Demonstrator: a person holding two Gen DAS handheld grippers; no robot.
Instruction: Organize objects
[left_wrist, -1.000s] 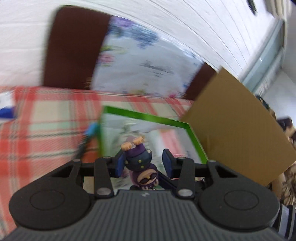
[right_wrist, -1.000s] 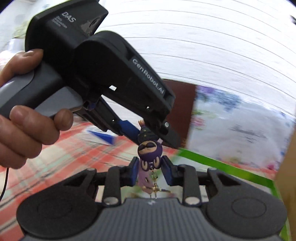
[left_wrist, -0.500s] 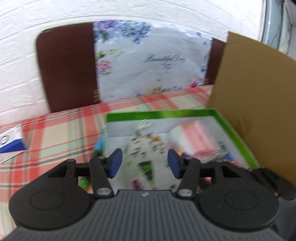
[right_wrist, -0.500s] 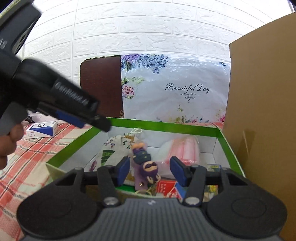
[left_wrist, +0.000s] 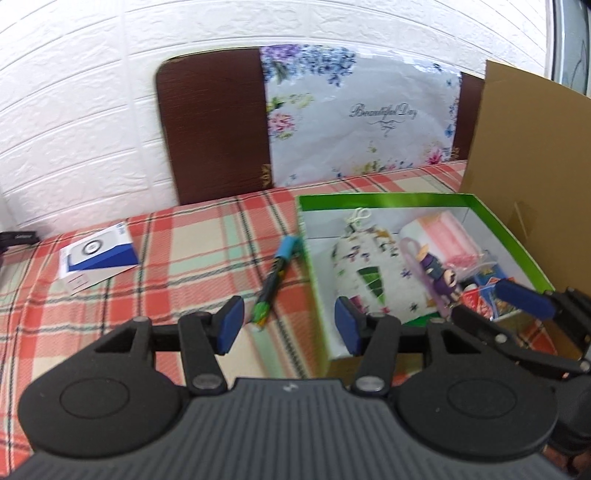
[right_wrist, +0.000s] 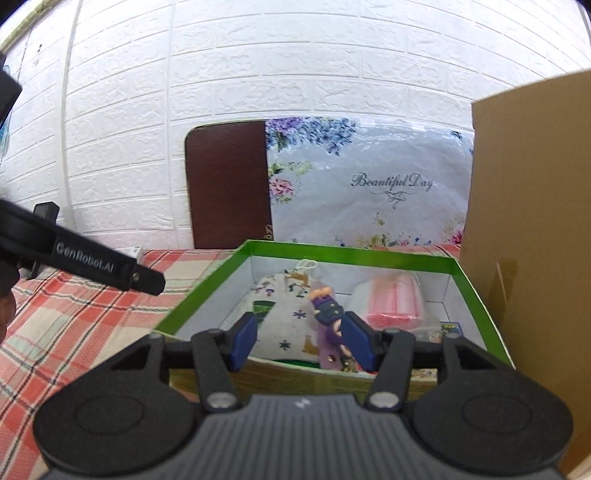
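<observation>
Hovering nearest the viewer, the left gripper (left_wrist: 286, 328) stands with its jaws parted and nothing between them, having just been opening; it hangs over the edge where the plaid-covered counter (left_wrist: 184, 266) meets the green box (left_wrist: 384, 201). The right gripper (right_wrist: 301, 341) sits just beyond, at the box's near wall, its jaws also just opened and empty — the purple figure keychain (right_wrist: 327, 308) lies past its blue pads (right_wrist: 243, 341), down inside the box, no longer pinched. That keychain rests against a white patterned pouch (left_wrist: 364, 273), with a pink packet (left_wrist: 452, 236) just beside it and small colourful cards near the box's right corner. So one piece of the tidying looks done: the keychain is stowed. Left outside, on the cloth just beside the box's left wall, lies a pen with a blue cap (left_wrist: 275, 275), and farther left a blue-and-white carton (left_wrist: 98, 258) — both probably remain to be put away. Behind stand a floral bag (left_wrist: 362, 122), a dark chair back, cardboard and white brick.
</observation>
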